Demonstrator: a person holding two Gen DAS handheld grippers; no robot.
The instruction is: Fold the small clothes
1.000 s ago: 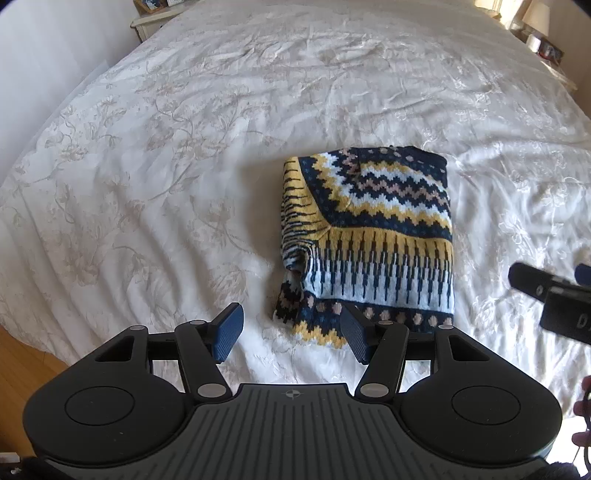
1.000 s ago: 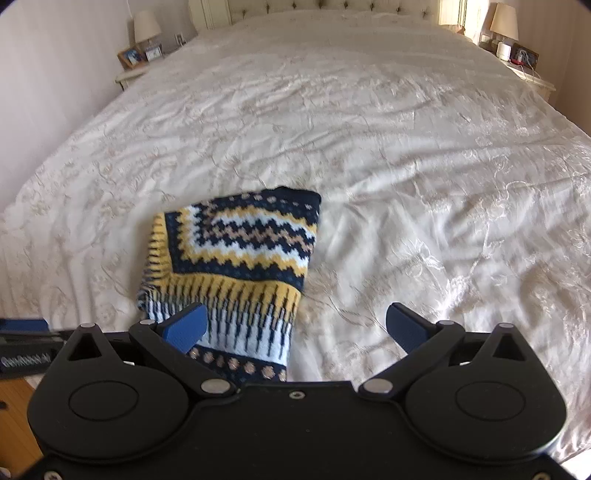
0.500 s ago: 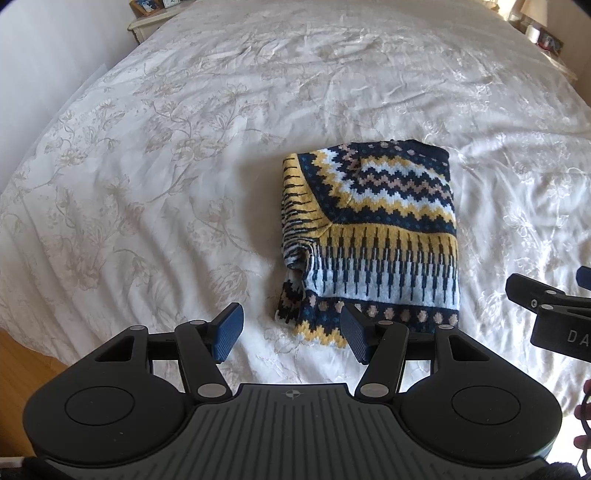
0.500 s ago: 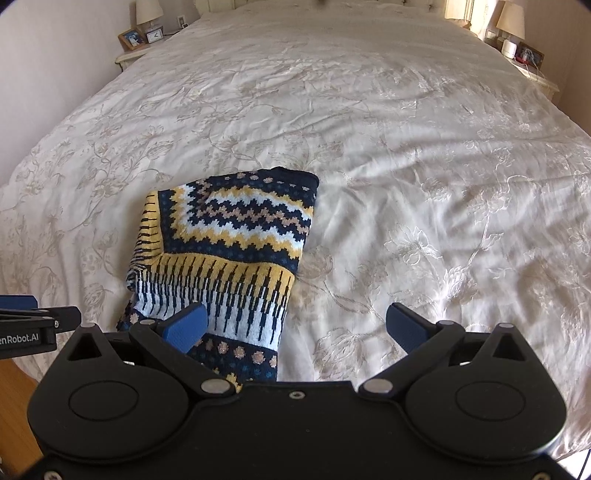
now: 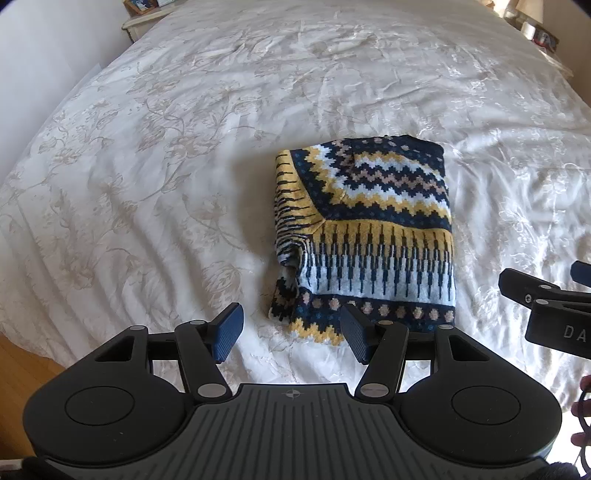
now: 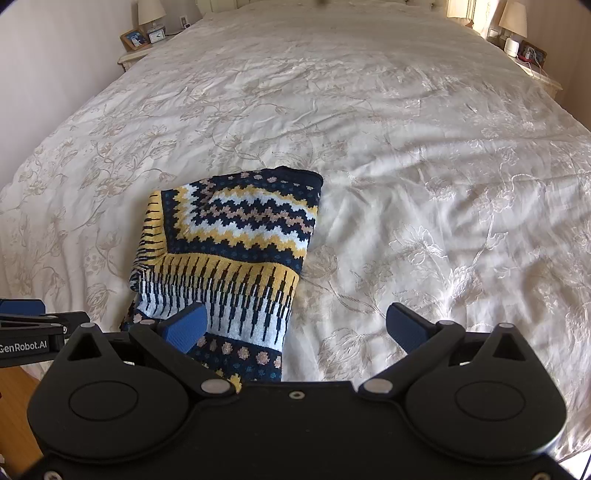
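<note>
A small knitted sweater (image 5: pixel 369 229) in navy, yellow and white zigzag bands lies folded into a rectangle on the white bedspread (image 5: pixel 184 166). In the right wrist view the same sweater (image 6: pixel 229 251) sits left of centre. My left gripper (image 5: pixel 291 332) hovers open above the sweater's near left corner, nothing between its blue pads. My right gripper (image 6: pixel 295 326) is open wide over the sweater's near right edge, also holding nothing. Each gripper shows at the edge of the other's view.
The bed's embroidered cover spreads far beyond the sweater on all sides. Bedside tables stand at the far corners, with a lamp (image 6: pixel 150 11), a clock and a framed picture (image 6: pixel 133 38) on the left. Wooden floor (image 5: pixel 22 369) shows past the bed's near left edge.
The sweater has slid slightly down in both views as the cameras tilted a little. Both grippers stay open and the sweater lies as before.
</note>
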